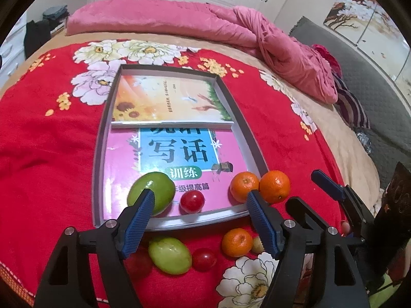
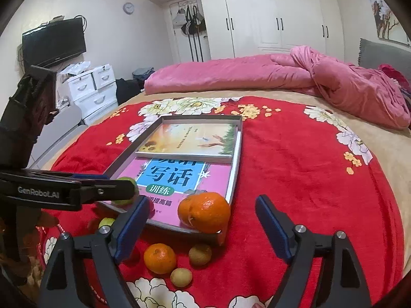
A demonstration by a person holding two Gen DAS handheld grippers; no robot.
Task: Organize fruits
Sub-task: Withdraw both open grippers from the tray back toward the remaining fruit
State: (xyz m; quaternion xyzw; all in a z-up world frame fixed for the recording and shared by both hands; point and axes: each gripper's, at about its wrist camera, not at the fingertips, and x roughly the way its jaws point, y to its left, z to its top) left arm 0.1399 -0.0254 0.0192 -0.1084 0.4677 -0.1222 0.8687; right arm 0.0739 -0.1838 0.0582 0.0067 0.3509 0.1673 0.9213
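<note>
We are filling the tray — both claws, left gripper and right gripper, gape wide, holding nothing. Next we grab the orange just in front of the tray.

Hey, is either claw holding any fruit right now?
No. The left claw and right claw are both open with nothing gripped.

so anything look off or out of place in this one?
Nothing spilled or damaged. One oddity: the tray for the fruit is already floored with two books, pink workbook and sunflower book, so fruit sits on the covers. Several pieces, including an orange and green fruit, lie outside on the blanket.
</note>
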